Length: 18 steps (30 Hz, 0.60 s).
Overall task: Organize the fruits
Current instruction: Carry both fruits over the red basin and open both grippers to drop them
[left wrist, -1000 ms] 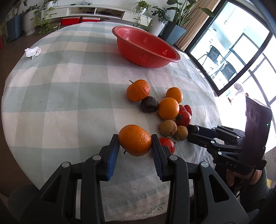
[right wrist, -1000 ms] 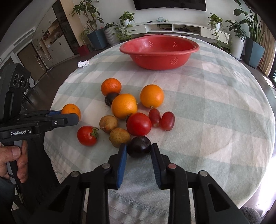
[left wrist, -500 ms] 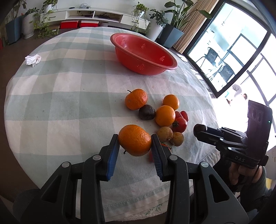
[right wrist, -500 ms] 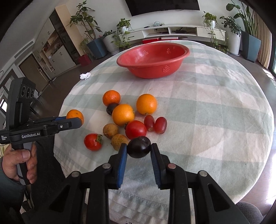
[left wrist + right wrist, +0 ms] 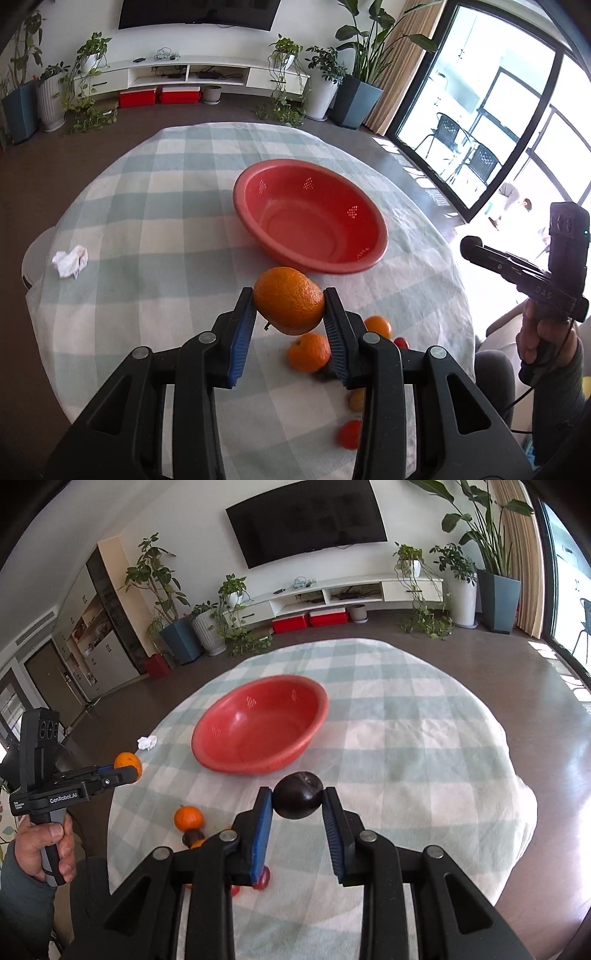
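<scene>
My left gripper (image 5: pixel 289 303) is shut on an orange (image 5: pixel 289 300), held in the air short of the red bowl (image 5: pixel 309 216). My right gripper (image 5: pixel 297 800) is shut on a dark plum (image 5: pixel 298 799), also lifted, with the empty red bowl (image 5: pixel 258 723) beyond it to the left. From the right wrist view the left gripper (image 5: pixel 127 771) shows at the left with its orange (image 5: pixel 127 762). The right gripper (image 5: pixel 471 246) shows at the right edge of the left wrist view. Other fruits lie on the cloth below: an orange (image 5: pixel 308 351), another orange (image 5: pixel 377 326), a tomato (image 5: pixel 350 434).
A round table with a checked cloth (image 5: pixel 155 206) carries everything. A crumpled white tissue (image 5: pixel 70 260) lies at its left side. Below the right gripper lie an orange (image 5: pixel 188 818), a dark fruit (image 5: pixel 192 837) and red fruits (image 5: pixel 263 879). Plants and a TV shelf stand behind.
Both grippers have risen from the table with their fruits and moved toward the red bowl. The fruit pile now lies below and behind the fingers.
</scene>
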Each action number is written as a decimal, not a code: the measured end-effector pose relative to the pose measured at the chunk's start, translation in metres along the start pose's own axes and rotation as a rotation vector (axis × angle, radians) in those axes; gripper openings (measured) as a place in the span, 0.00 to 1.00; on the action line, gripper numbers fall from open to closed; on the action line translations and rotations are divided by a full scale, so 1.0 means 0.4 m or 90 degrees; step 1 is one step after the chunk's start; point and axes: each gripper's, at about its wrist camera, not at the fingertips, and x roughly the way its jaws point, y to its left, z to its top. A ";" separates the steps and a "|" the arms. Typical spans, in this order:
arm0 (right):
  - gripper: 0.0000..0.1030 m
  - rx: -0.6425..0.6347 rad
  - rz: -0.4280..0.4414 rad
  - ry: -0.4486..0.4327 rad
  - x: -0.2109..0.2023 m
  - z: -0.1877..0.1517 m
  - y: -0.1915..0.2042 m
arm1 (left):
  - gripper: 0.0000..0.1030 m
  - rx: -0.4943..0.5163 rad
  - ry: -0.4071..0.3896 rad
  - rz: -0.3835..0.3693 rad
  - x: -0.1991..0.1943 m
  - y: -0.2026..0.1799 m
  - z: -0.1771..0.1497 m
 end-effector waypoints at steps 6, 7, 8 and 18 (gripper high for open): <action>0.29 -0.050 0.037 0.012 0.117 0.137 0.052 | 0.34 0.056 0.029 0.009 0.135 -0.026 0.174; 0.29 -0.057 0.033 0.023 0.147 0.150 0.058 | 0.34 0.056 0.043 0.007 0.166 -0.025 0.193; 0.29 -0.070 0.027 0.034 0.177 0.160 0.066 | 0.34 0.053 0.055 0.005 0.194 -0.022 0.209; 0.29 -0.121 0.000 0.131 0.389 0.168 0.063 | 0.34 0.105 0.144 0.028 0.396 -0.032 0.218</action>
